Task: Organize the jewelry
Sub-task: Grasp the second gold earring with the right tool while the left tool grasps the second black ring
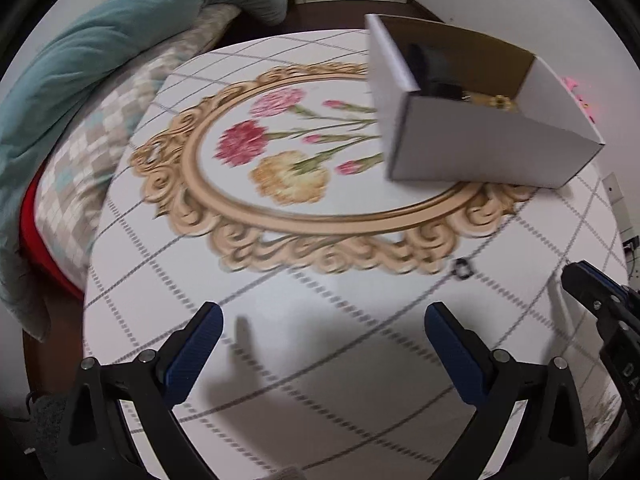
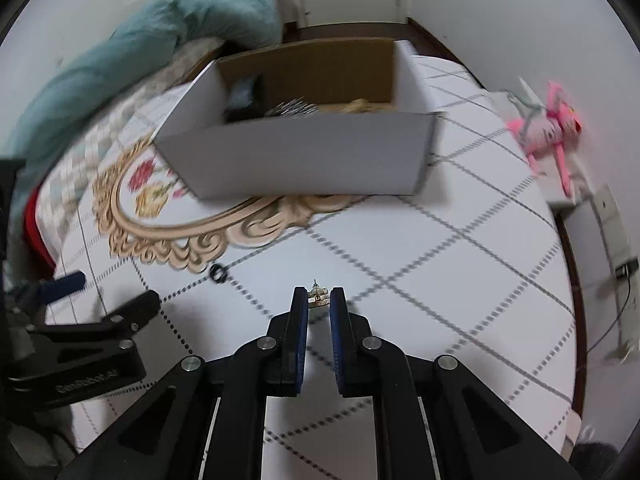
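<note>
A gold ring (image 2: 318, 298) is pinched between the right gripper's (image 2: 319, 300) tips, seen only in the right view. One black ring (image 1: 463, 269) lies on the table (image 1: 320, 340) near the box (image 1: 480, 148). The left gripper (image 1: 324, 320) is spread wide, empty. Its body lettering is blurred.

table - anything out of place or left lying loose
One small dark ring lies alone on the tablecloth, outside the white box that holds the other jewelry. The right gripper pinches a small gold piece; the left gripper is open.
</note>
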`<action>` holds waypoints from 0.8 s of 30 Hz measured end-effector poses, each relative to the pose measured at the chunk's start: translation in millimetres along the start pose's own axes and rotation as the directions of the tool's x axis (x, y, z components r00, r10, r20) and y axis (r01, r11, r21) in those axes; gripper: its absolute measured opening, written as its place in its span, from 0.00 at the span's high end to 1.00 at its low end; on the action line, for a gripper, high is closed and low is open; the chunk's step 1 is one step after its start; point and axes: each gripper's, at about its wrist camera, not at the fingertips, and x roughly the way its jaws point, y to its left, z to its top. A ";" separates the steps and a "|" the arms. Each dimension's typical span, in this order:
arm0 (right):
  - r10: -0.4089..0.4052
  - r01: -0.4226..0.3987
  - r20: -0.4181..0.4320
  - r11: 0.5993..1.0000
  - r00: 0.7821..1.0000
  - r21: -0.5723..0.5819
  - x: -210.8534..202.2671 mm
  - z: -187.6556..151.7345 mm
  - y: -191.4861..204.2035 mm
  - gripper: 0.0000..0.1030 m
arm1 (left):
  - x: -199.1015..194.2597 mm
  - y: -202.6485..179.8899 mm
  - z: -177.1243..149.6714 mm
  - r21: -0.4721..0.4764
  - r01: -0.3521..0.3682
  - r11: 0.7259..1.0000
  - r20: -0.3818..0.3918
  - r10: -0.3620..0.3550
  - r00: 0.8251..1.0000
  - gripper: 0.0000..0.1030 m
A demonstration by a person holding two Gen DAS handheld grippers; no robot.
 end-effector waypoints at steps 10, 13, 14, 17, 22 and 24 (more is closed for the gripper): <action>-0.059 0.057 0.018 0.993 0.998 0.099 -13.4 7.4 -46.4 0.89 | -1.1 -53.7 6.8 0.036 0.012 0.999 0.049 -0.014 0.999 0.10; -0.063 0.060 0.023 0.992 0.998 0.112 -14.7 9.1 -54.7 0.89 | 0.3 -60.9 6.1 0.042 0.009 0.999 0.046 -0.011 0.999 0.21; -0.063 0.060 0.026 0.992 0.998 0.115 -15.4 9.5 -56.6 0.89 | 0.4 -61.8 5.4 0.043 0.010 0.999 0.044 -0.012 0.999 0.28; -0.064 0.060 0.030 0.991 0.998 0.120 -16.4 10.0 -57.7 0.89 | -1.1 -64.3 3.7 0.044 0.029 0.999 0.051 -0.031 0.998 0.47; -0.059 0.054 0.032 0.990 0.998 0.130 -15.9 9.5 -61.8 0.89 | -3.6 -65.1 5.0 0.051 0.046 0.998 0.055 -0.049 0.997 0.80; -0.058 0.053 0.032 0.990 0.998 0.134 -15.3 9.0 -61.3 0.89 | -4.2 -65.2 4.0 0.051 0.054 0.997 0.055 -0.057 0.997 0.90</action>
